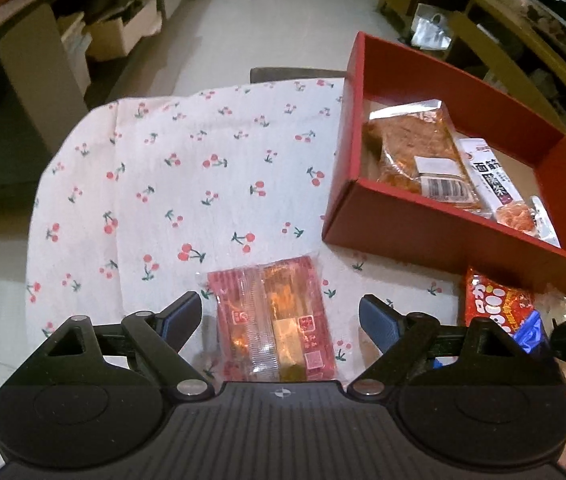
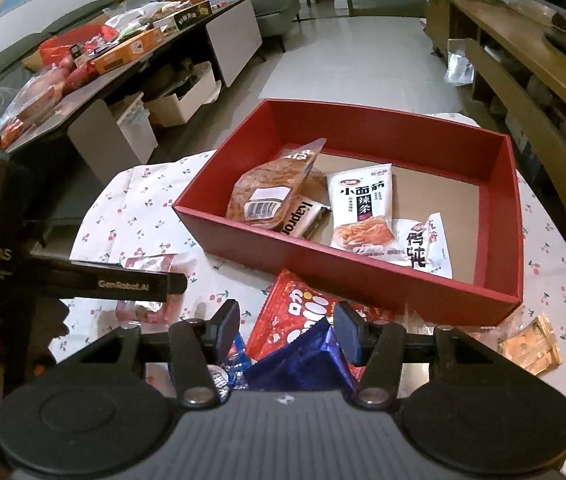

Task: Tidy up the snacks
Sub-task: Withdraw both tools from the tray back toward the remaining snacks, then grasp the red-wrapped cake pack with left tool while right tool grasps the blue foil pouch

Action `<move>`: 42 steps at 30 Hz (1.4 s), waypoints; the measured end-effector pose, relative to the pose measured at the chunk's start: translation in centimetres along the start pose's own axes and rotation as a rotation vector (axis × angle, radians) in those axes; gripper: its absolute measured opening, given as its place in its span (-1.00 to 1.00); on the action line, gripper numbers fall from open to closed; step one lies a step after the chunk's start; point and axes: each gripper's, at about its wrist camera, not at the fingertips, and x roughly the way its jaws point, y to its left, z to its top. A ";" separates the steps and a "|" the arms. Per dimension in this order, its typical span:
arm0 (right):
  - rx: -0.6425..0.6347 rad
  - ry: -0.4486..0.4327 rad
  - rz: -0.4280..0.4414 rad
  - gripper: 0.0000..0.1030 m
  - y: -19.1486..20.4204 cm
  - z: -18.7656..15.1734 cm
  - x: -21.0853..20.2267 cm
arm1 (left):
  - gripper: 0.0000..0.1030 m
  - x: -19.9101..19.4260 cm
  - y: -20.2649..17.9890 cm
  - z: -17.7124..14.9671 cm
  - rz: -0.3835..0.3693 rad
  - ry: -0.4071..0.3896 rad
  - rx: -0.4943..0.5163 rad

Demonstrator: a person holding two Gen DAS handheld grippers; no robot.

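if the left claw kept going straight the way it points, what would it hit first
Most likely the red-and-clear flat plastic snack packet lying on the cherry-print tablecloth. The left claw is open, with the packet between its fingers; how near cannot be told.

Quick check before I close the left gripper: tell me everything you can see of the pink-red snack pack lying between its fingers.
The pink-red snack pack is a flat rectangular pouch of clear, glossy plastic with pink-red printed edges; orange-brown contents and a yellowish label show through. It lies flat on the cherry-print tablecloth, long side pointing away from the camera, left of the red box. The left gripper is open, one finger on either side, neither touching it.
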 end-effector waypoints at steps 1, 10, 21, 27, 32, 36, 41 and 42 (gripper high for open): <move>0.002 -0.001 0.001 0.25 -0.1 0.0 -0.1 | 0.74 0.2 0.0 0.0 0.001 0.003 -0.004; 0.003 0.010 -0.002 0.25 -0.5 -0.3 -0.2 | 0.74 1.3 -0.5 0.2 0.015 0.028 -0.017; -0.020 0.052 -0.020 0.27 -1.1 -1.3 -0.2 | 0.24 0.6 -1.0 -0.1 0.049 -0.003 0.036; -0.104 0.082 0.006 0.40 -0.4 -2.6 0.1 | 0.20 -0.5 -0.8 -0.7 0.021 -0.011 0.054; -0.190 0.124 0.032 0.50 0.2 -3.4 1.2 | 0.20 -0.9 -0.7 -1.4 -0.007 -0.004 0.064; -0.250 0.157 0.027 0.67 0.7 -3.8 2.4 | 0.21 -0.6 -0.6 -1.4 -0.015 0.009 0.051; -0.297 0.236 0.037 0.67 0.9 -5.2 3.6 | 0.26 -0.5 -0.8 -1.2 -0.026 0.006 0.047; -0.299 0.241 0.038 0.67 0.9 -5.4 3.6 | 0.29 -0.5 -0.8 -1.1 -0.028 0.007 0.047</move>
